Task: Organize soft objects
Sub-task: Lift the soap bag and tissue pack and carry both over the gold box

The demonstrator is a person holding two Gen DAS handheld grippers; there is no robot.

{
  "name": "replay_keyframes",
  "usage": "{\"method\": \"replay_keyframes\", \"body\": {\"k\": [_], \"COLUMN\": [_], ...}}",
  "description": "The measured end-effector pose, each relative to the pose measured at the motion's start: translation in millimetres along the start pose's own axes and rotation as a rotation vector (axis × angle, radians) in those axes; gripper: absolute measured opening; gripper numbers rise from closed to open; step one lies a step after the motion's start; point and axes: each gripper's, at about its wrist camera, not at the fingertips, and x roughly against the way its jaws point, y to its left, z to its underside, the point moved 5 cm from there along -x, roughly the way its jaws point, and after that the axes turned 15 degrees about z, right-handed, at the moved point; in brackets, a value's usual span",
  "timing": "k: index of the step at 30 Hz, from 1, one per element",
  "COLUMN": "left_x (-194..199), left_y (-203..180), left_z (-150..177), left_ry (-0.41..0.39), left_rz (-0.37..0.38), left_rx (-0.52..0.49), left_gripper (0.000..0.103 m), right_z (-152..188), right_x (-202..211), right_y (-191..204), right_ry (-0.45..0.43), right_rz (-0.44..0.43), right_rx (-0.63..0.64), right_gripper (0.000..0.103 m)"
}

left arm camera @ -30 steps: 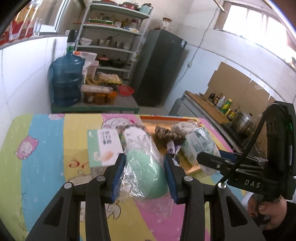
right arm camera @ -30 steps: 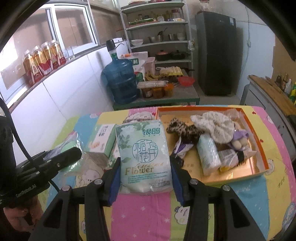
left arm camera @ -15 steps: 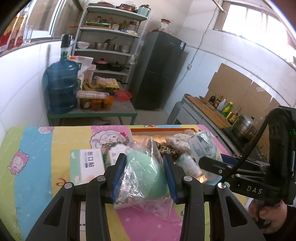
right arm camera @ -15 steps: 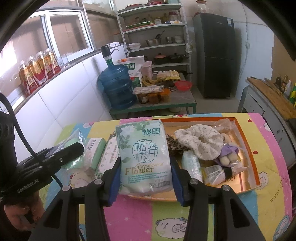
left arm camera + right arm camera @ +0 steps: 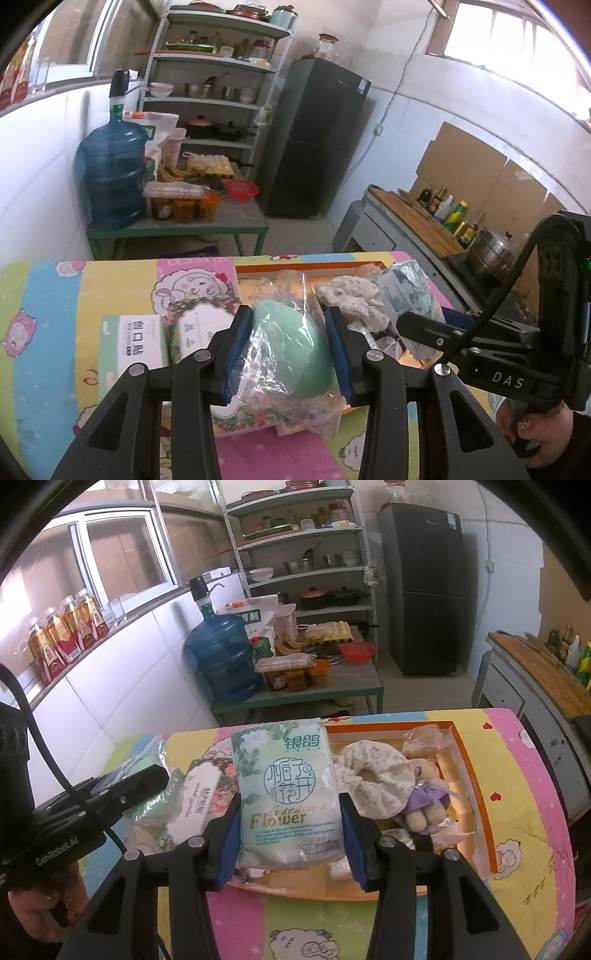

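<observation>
- My left gripper (image 5: pixel 291 354) is clamped on a green sponge in a clear bag (image 5: pixel 291 350); the blue pads squeeze the bag's sides, and it hangs above the table, near the orange tray's (image 5: pixel 476 775) left edge.
- My right gripper (image 5: pixel 290 836) pinches a tissue pack printed "Flower" (image 5: pixel 286 794) by its lower half, so the pack stands upright over the tray's near-left corner.
- I judge both items are bound for the tray, since a frilly fabric ring (image 5: pixel 373 779) and a small plush toy in purple (image 5: pixel 424 801) already lie inside it.
- Two boxed packs (image 5: pixel 166 339) sit on the cartoon-print tablecloth (image 5: pixel 48 332) left of the tray, apparently not yet sorted.
- Gripping low on the soft packs keeps them visible and stops sagging.
</observation>
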Motion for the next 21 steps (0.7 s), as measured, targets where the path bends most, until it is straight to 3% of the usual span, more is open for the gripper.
{"method": "replay_keyframes", "body": {"k": [21], "left_x": [-62.8], "left_y": [-34.6], "left_z": [-9.6], "left_ry": [0.017], "left_rz": [-0.020], "left_rx": [0.006], "left_gripper": [0.041], "right_z": [-9.4], "right_x": [-31.9], "right_y": [-72.8], "right_ry": [0.025], "right_rz": [0.003], "right_rx": [-0.030], "right_gripper": [0.049]}}
